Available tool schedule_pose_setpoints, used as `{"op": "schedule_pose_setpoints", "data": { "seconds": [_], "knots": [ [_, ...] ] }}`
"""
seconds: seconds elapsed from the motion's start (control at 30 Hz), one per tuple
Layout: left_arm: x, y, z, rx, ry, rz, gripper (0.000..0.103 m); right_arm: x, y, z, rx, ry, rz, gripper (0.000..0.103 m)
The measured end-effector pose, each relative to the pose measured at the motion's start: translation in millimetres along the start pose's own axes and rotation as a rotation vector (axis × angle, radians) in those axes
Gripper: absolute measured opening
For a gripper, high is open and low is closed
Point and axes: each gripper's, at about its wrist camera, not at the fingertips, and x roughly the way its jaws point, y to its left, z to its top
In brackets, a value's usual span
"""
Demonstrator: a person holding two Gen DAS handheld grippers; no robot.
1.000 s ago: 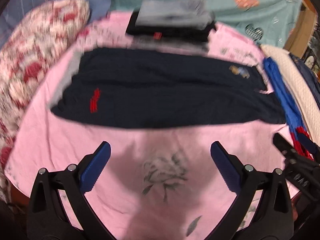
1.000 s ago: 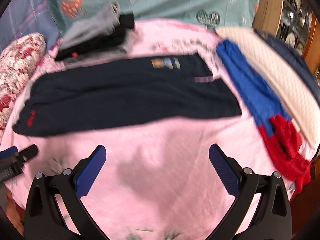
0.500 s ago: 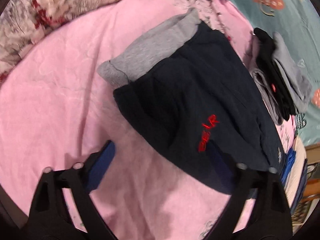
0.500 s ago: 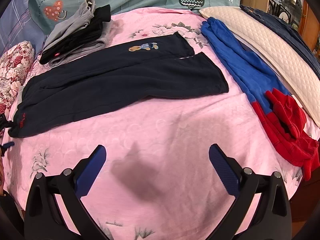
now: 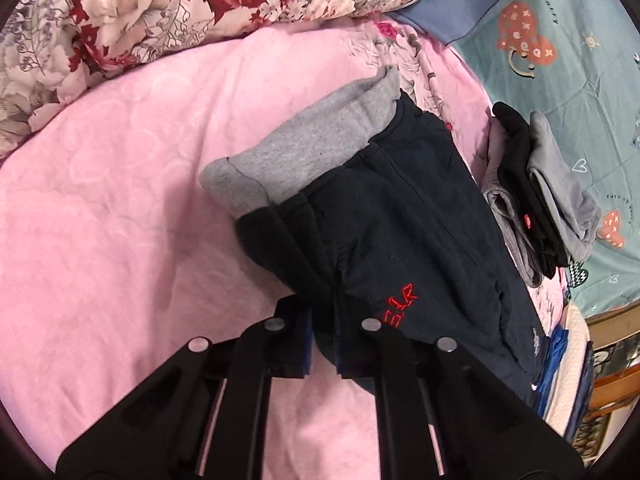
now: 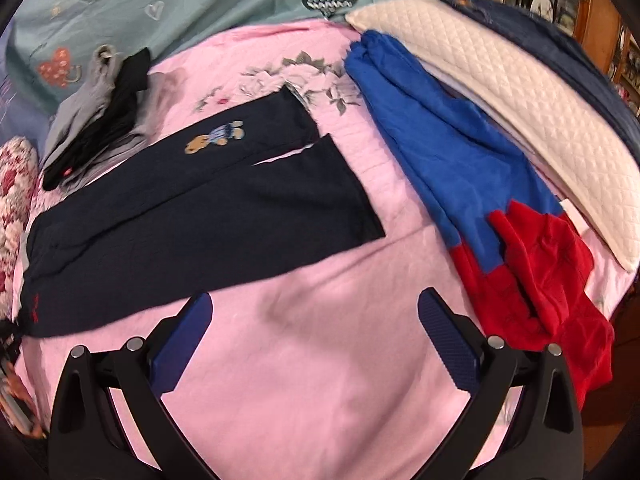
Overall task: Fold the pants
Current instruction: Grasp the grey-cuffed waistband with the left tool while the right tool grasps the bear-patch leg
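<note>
Since the earlier frame, the left hand-held gripper (image 5: 324, 340) has been clamped onto the navy pants (image 5: 400, 240) waistband corner; the right hand-held gripper (image 6: 314, 340) is held wide apart above the pink bedspread (image 6: 320, 360).

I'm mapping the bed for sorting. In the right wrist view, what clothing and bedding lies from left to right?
Floral pillow → folded grey and black stack → navy pants → blue and red garment → cream quilted pillow.

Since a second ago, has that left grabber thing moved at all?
Yes. The left gripper went from hovering open over the bare pink bedspread to the waist end of the navy pants, near the floral quilt, and closed on the waistband.
</note>
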Motion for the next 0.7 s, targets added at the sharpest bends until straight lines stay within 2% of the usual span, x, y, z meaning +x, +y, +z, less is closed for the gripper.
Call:
{"op": "schedule_pose_setpoints", "data": {
  "seconds": [0.07,0.2,0.3,0.37,0.4,0.43,0.47,0.5,0.53,0.6,0.7],
  "knots": [
    [4.6,-2.0,-5.0,0.057,-0.013,0.035,0.008,21.3,-9.8,16.7,0.017,0.053,0.008,0.102],
    [3.1,2.8,-2.1,0.064,-0.011,0.02,0.008,64.8,-28.5,40.0,0.079,0.145,-0.05,0.102],
    [7.2,6.2,1.1,0.053,0.007,0.003,0.008,88.2,-36.2,45.2,0.116,0.195,-0.003,0.102],
    [9.0,5.6,2.8,0.054,0.012,0.001,0.008,99.3,-38.0,43.2,0.156,0.206,0.064,0.102],
    [9.1,6.3,1.9,0.056,0.014,0.005,0.008,98.2,-37.1,41.9,0.16,0.174,0.053,0.093],
    [10.2,5.6,2.7,0.058,0.016,0.009,0.008,95.2,-34.3,41.5,0.147,0.136,0.03,0.079],
    [11.1,5.3,2.9,0.057,0.018,0.011,0.008,91.9,-31.4,43.3,0.126,0.114,0.012,0.031],
    [11.1,6.0,3.0,0.048,0.018,0.01,0.008,92.6,-33.4,45.1,0.139,0.122,0.049,0.014],
    [10.7,6.5,3.5,0.037,0.017,0.006,0.008,93.2,-37.2,45.5,0.172,0.131,0.099,0.014],
    [8.9,8.0,3.5,0.021,0.008,0.001,0.007,90.8,-43.3,46.7,0.195,0.12,0.106,0.013],
    [2.7,6.8,0.2,0.031,-0.017,0.027,0.006,72.0,-51.0,43.0,0.226,0.097,0.164,0.013]
  ]
}}
